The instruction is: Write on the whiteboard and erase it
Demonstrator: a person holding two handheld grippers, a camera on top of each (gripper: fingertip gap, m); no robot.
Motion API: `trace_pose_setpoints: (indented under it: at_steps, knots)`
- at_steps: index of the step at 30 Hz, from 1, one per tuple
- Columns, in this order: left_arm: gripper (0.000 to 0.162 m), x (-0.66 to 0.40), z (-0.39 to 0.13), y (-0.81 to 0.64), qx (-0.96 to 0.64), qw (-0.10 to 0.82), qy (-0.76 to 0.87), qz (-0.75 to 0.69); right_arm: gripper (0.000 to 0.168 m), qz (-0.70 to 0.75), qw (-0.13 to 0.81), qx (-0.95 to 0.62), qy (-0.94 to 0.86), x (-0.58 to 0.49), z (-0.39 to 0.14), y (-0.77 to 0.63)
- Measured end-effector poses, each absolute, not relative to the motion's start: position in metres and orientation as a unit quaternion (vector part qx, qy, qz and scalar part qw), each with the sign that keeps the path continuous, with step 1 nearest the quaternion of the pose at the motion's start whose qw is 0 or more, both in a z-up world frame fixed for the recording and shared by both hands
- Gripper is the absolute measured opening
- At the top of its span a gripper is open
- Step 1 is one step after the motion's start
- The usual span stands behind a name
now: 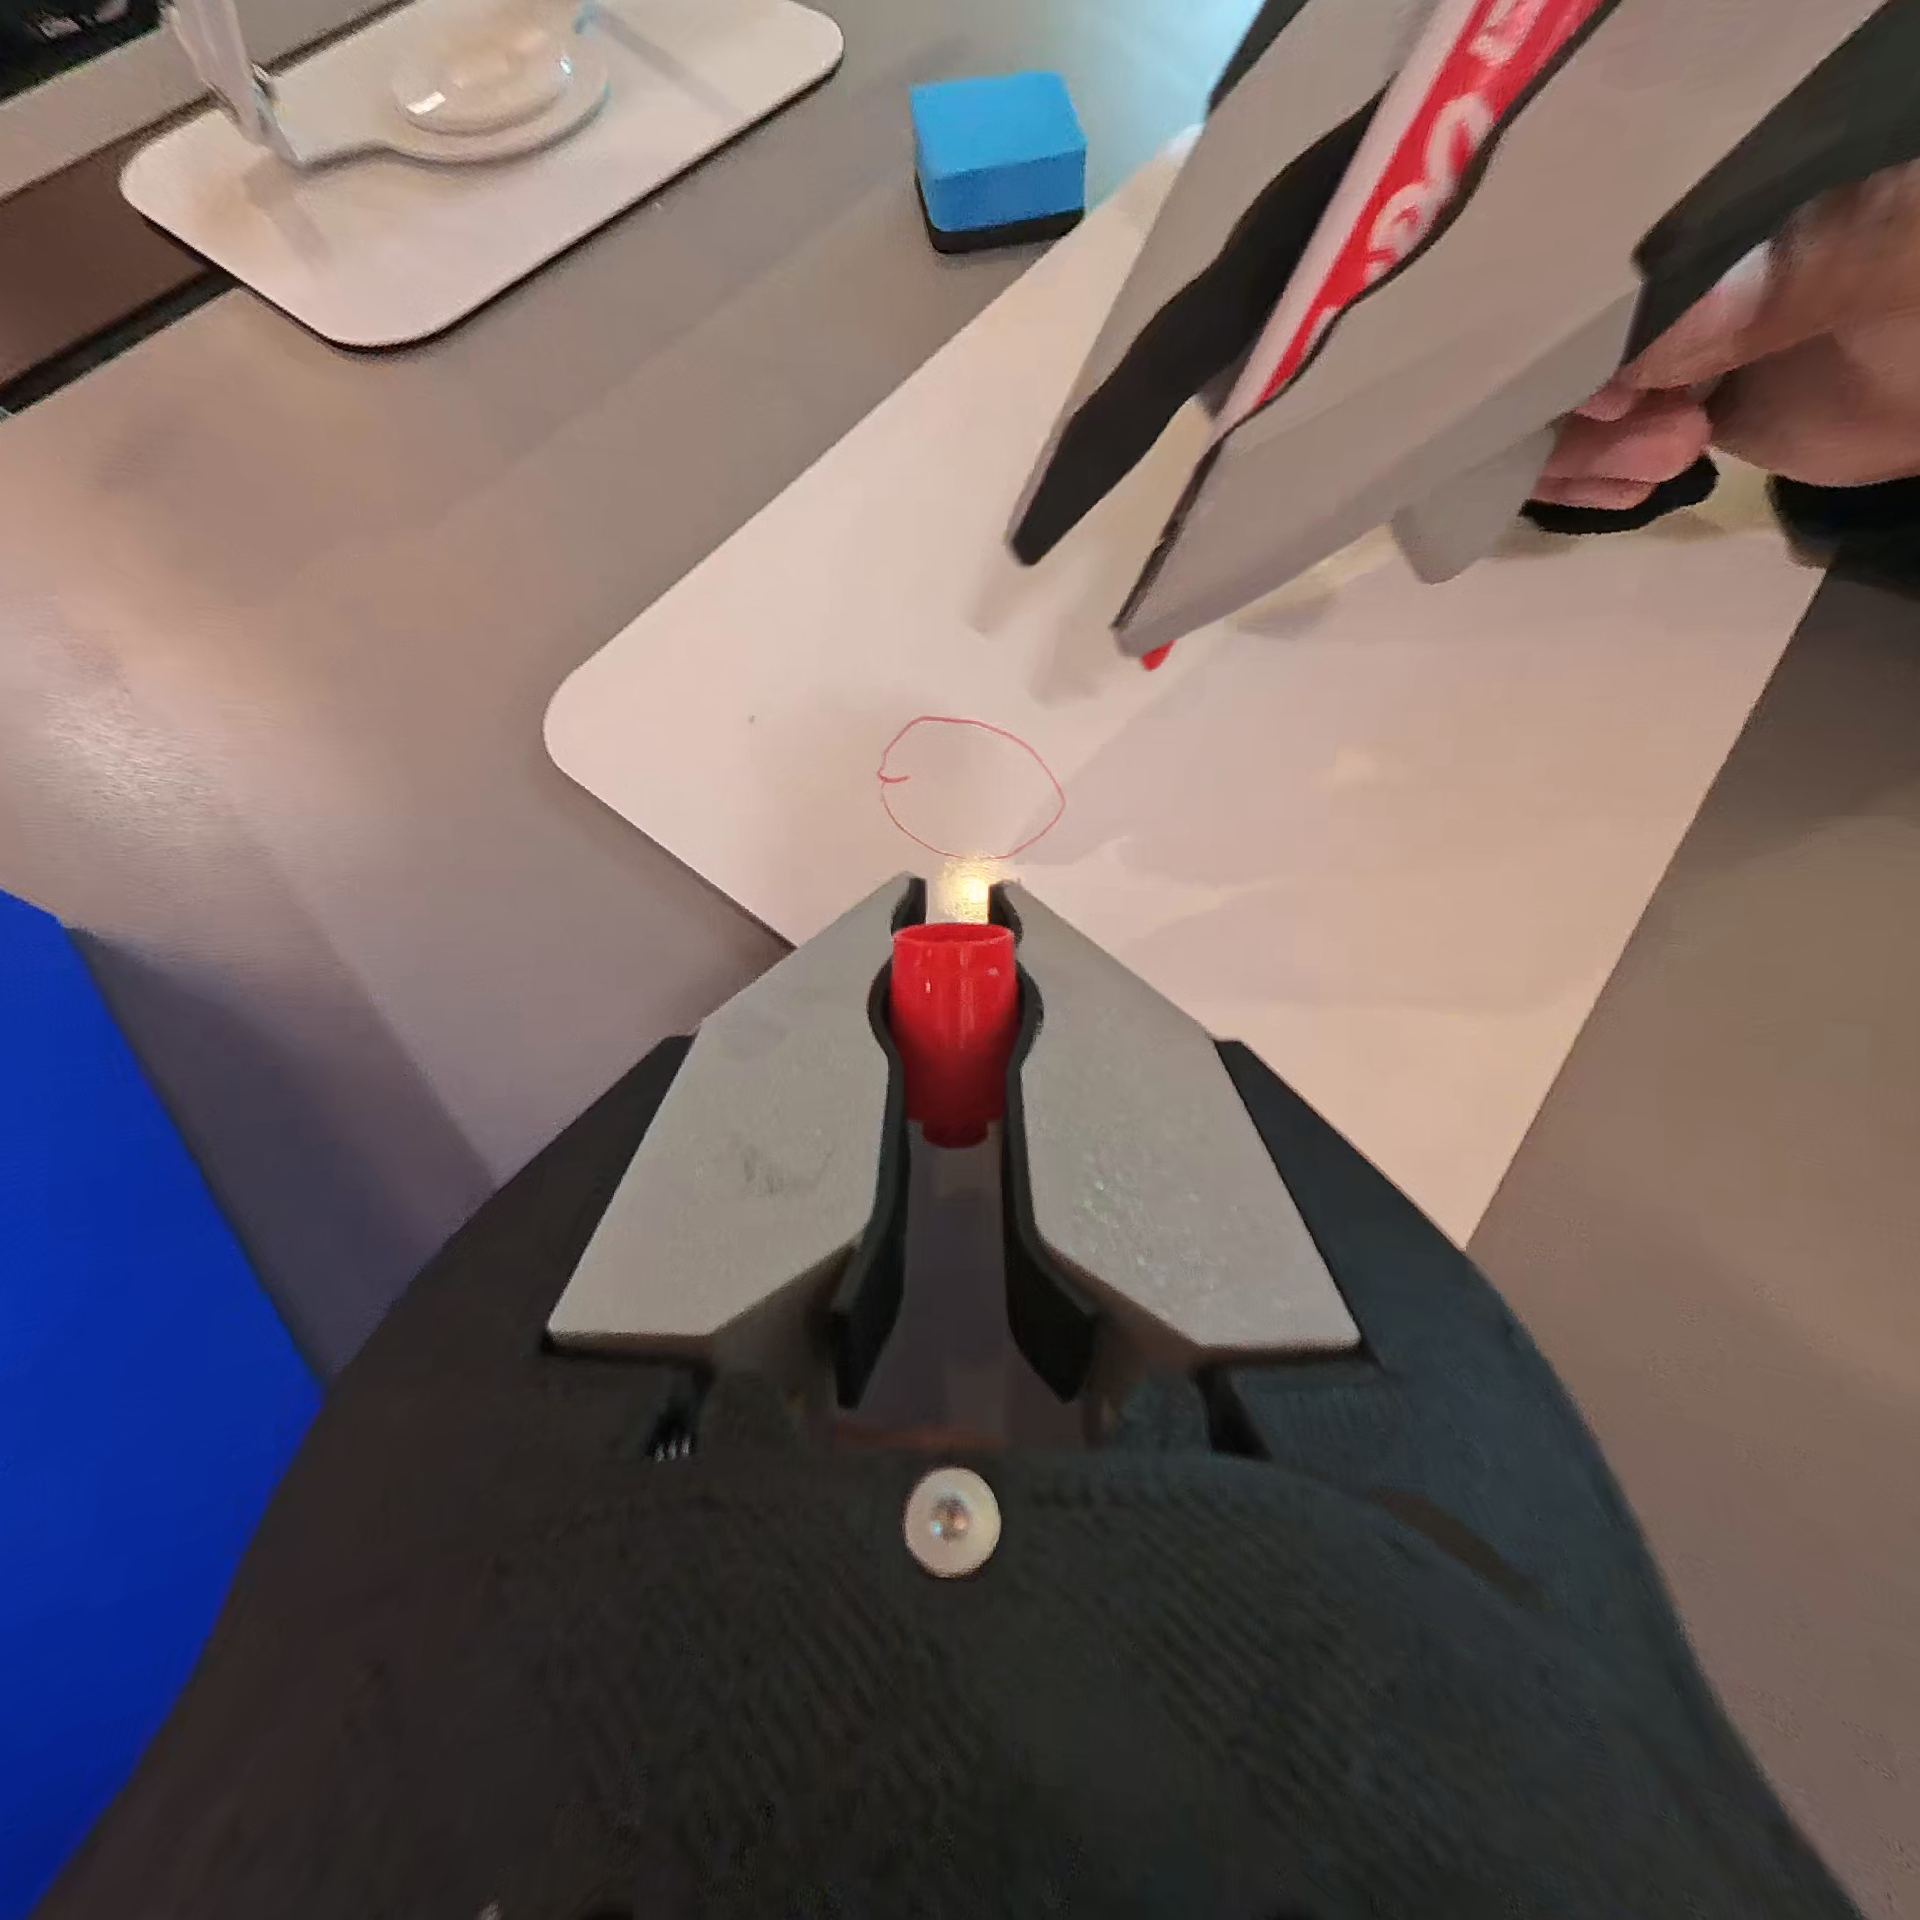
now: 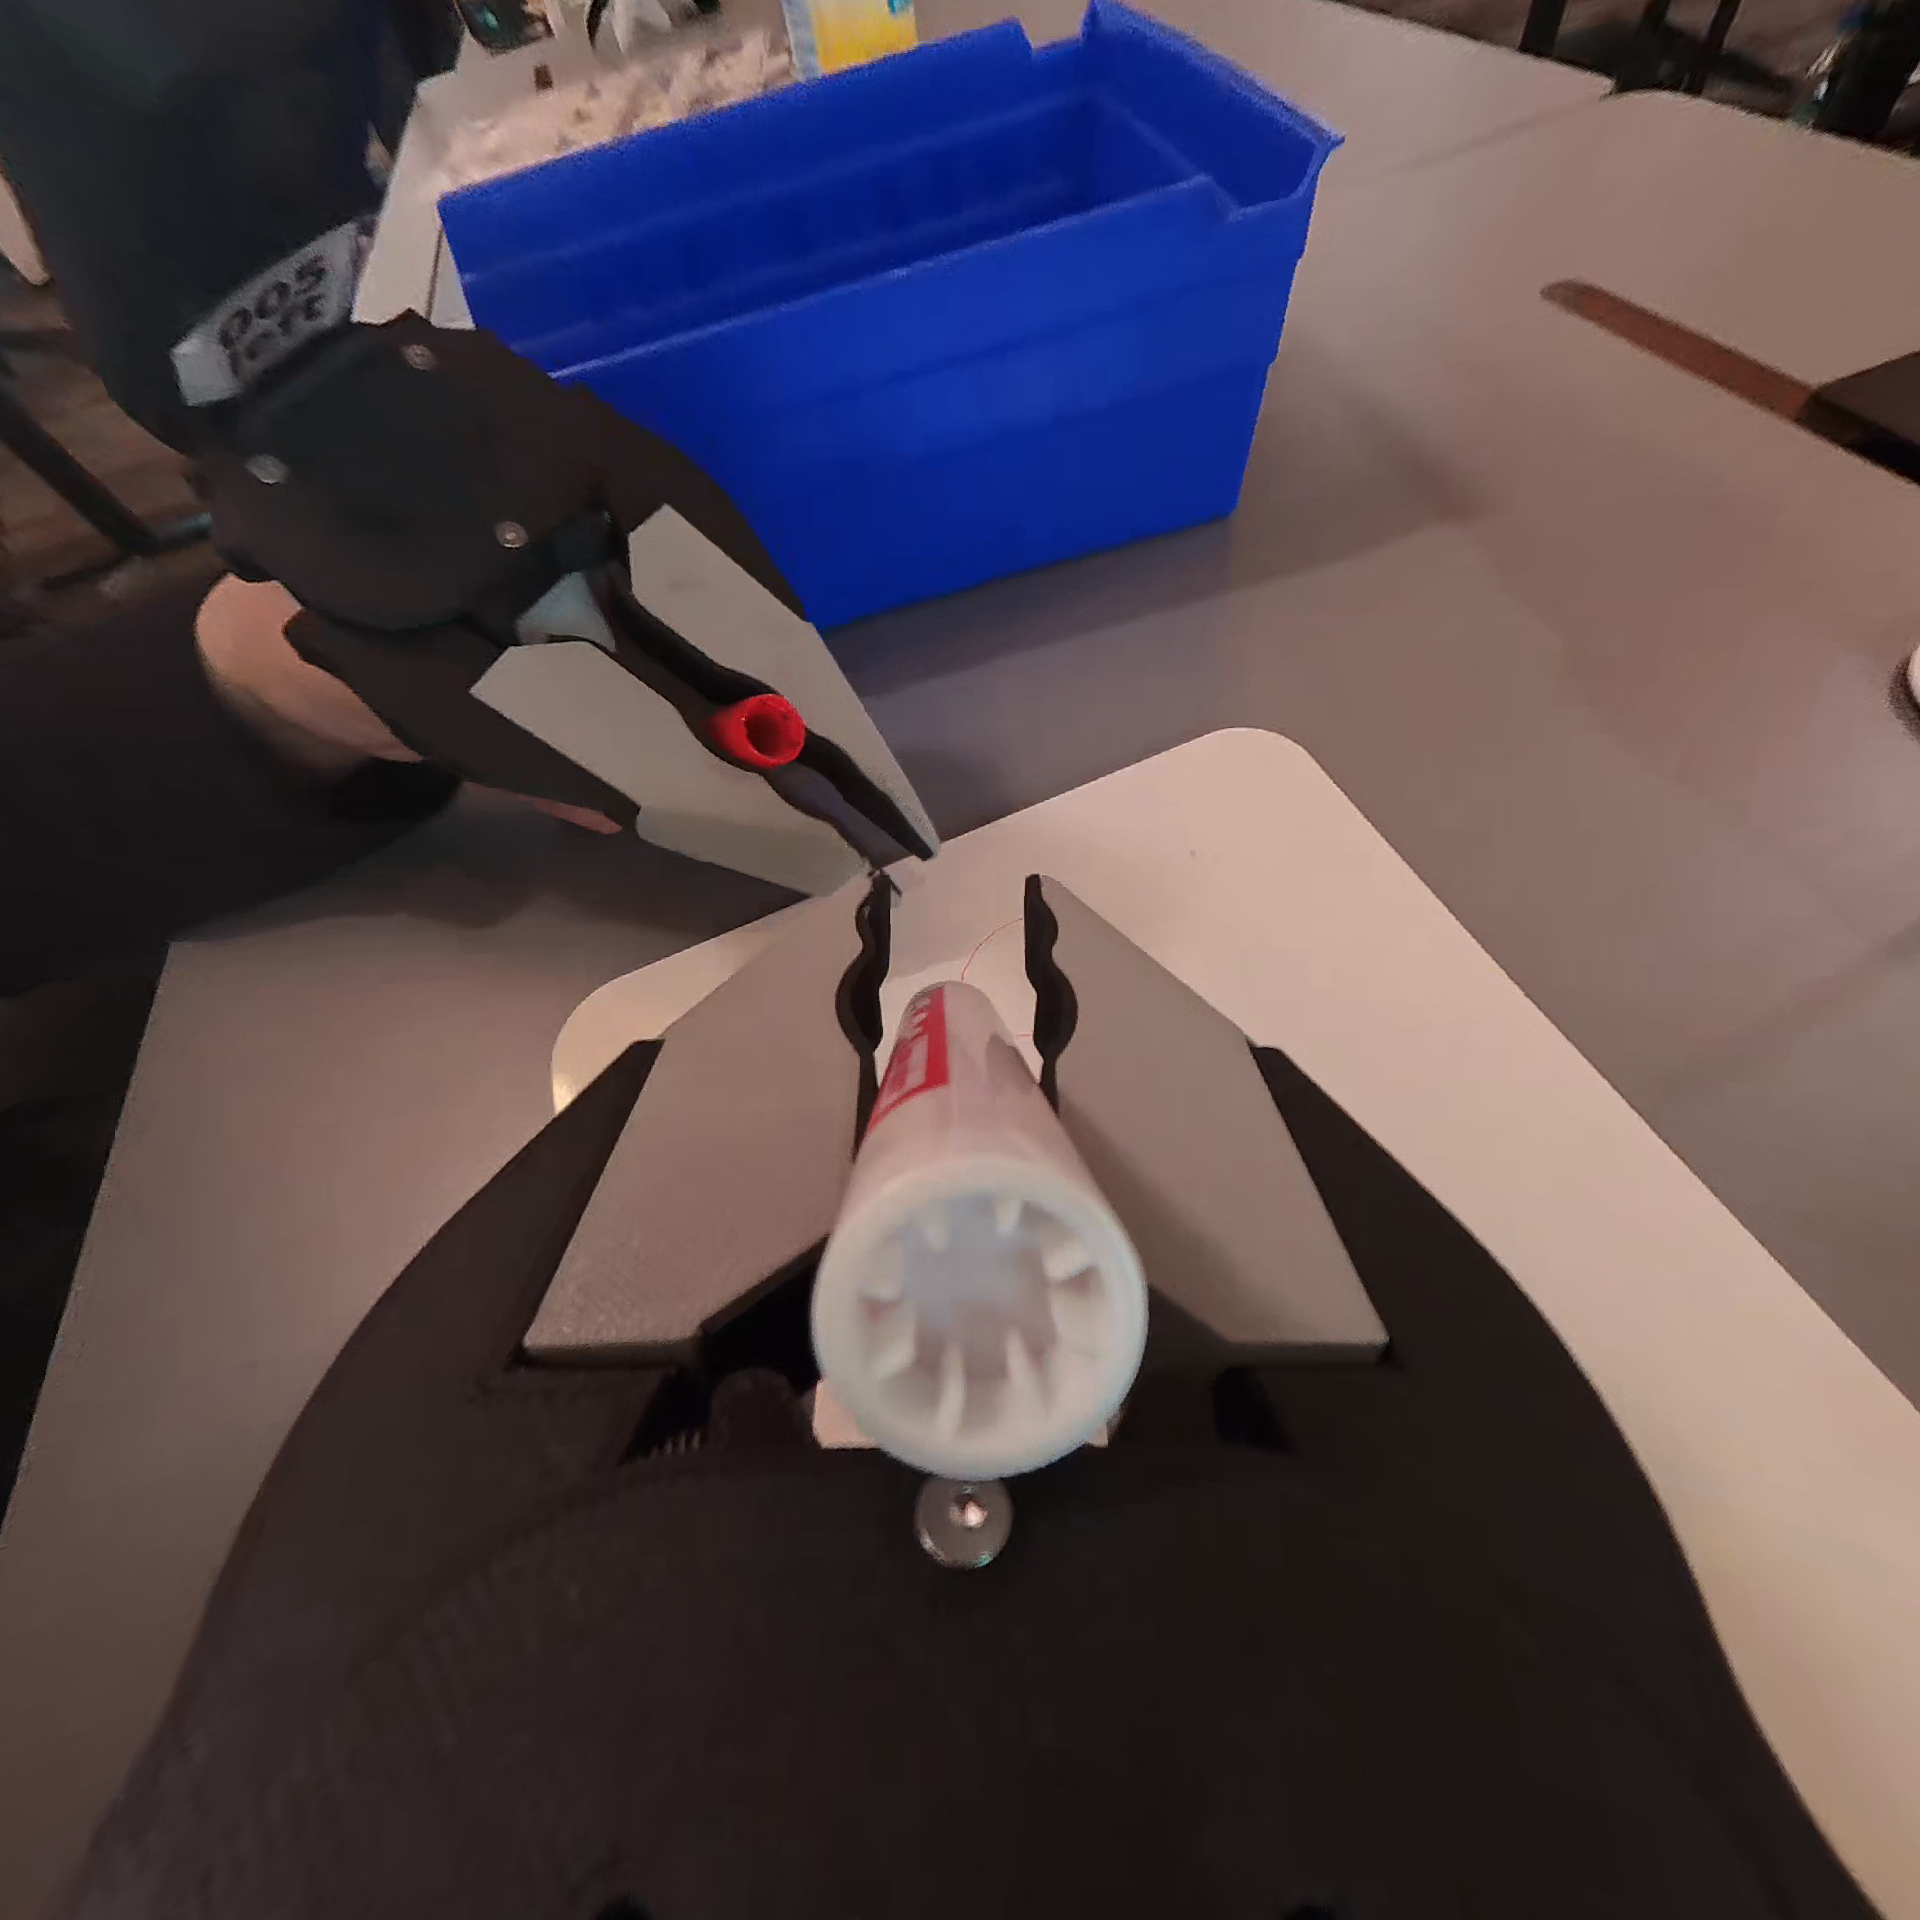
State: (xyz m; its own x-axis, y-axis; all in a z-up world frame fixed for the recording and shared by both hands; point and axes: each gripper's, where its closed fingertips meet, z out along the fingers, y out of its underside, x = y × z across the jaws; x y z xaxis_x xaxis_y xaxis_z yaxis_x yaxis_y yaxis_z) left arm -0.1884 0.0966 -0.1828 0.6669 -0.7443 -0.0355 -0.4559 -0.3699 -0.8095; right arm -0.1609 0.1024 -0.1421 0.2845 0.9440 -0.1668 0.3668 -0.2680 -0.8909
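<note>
A white whiteboard lies flat on the grey table and bears a thin red drawn circle. My left gripper is shut on a red marker cap, with its tips at the board's near edge just below the circle. My right gripper is shut on a white marker with a red label. In the left wrist view the right gripper hangs over the board, and the red marker tip is close above it, right of the circle. A blue eraser sits beyond the board.
A blue plastic bin stands on the table behind the left gripper. A second white board at the far left carries a clear glass dish. A person's hand holds the right gripper. Across from one pair of fingers to the other is roughly 5 cm. About 20 cm separates my right fingertips from the blue eraser.
</note>
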Motion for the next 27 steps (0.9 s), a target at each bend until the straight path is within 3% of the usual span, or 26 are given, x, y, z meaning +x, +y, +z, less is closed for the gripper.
trace_pose_setpoints:
  at_steps: [27]
  knots:
    - [0.01, -0.188, -0.19, 0.096, -0.814, 0.408, 0.381, -0.158, 0.024, 0.317, 0.35, -0.753, -0.457, -0.161, -0.177, 0.137]
